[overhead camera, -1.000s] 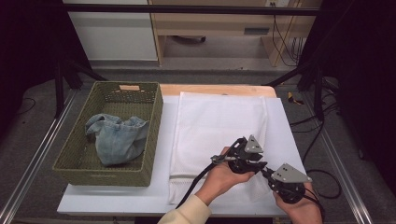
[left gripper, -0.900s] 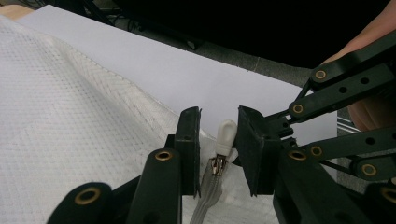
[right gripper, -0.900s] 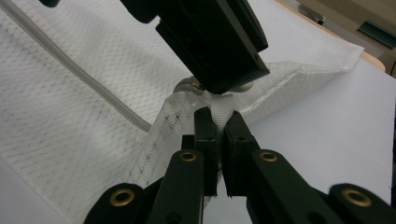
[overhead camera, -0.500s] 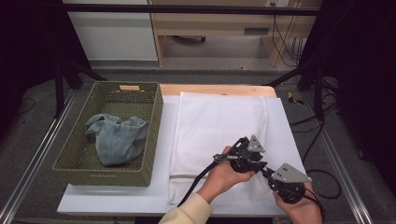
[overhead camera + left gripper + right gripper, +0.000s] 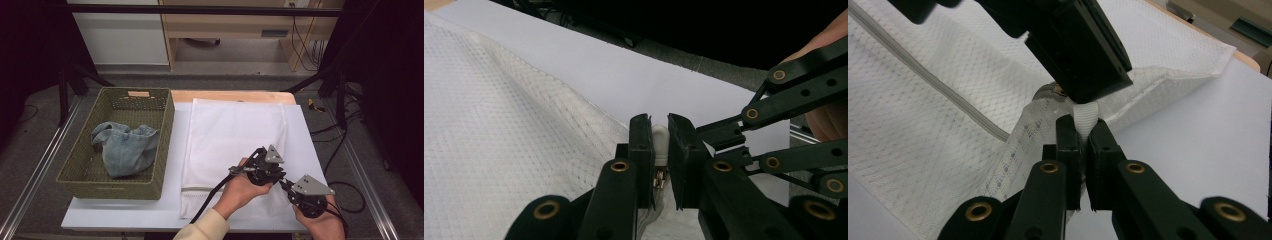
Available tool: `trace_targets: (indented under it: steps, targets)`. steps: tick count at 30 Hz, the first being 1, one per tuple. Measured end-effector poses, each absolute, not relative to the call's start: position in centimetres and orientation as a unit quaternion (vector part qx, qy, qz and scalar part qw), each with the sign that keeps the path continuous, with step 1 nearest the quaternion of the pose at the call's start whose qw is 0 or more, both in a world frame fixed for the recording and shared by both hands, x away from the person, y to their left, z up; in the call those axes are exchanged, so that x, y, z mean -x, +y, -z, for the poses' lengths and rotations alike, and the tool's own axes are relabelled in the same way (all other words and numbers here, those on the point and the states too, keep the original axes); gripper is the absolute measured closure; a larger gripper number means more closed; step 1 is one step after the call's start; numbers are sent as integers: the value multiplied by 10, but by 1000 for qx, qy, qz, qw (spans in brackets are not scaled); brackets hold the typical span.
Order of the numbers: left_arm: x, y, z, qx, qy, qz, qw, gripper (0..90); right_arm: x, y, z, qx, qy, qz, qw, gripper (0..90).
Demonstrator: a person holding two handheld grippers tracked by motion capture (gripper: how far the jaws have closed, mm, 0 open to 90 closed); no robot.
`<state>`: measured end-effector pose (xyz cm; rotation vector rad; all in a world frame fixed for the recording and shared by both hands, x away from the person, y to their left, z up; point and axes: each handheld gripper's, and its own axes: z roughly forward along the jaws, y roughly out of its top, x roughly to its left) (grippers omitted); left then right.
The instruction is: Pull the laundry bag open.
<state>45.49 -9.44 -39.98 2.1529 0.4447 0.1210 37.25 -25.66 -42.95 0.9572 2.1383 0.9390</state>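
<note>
A white mesh laundry bag (image 5: 235,135) lies flat on the white table (image 5: 305,135), its zipper line (image 5: 933,80) running along one side. At the bag's near right corner both grippers meet tip to tip. My left gripper (image 5: 273,173) is shut on the white zipper pull (image 5: 659,142), with small metal zipper parts showing below it. My right gripper (image 5: 290,186) is shut on a white woven tab (image 5: 1084,120) at the bag's corner, right under the left gripper's black jaw. The mesh (image 5: 1028,130) bunches up around the two grips.
A green woven basket (image 5: 80,160) stands at the table's left with a crumpled blue denim garment (image 5: 125,147) inside. A black cable (image 5: 210,197) trails from the left gripper toward the near edge. A wooden board (image 5: 230,95) lies under the bag's far edge.
</note>
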Motion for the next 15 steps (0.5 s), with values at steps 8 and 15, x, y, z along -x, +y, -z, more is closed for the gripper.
trace_targets:
  steps: [8,15]
  targets:
    - [-451,-90,403,-864,190,-49,463,816,-372,-257,430,-368,805,-356,299,864]
    - [-451,-87,407,-859,198,-45,469,815,-372,-254,430,-366,807,-358,295,864]
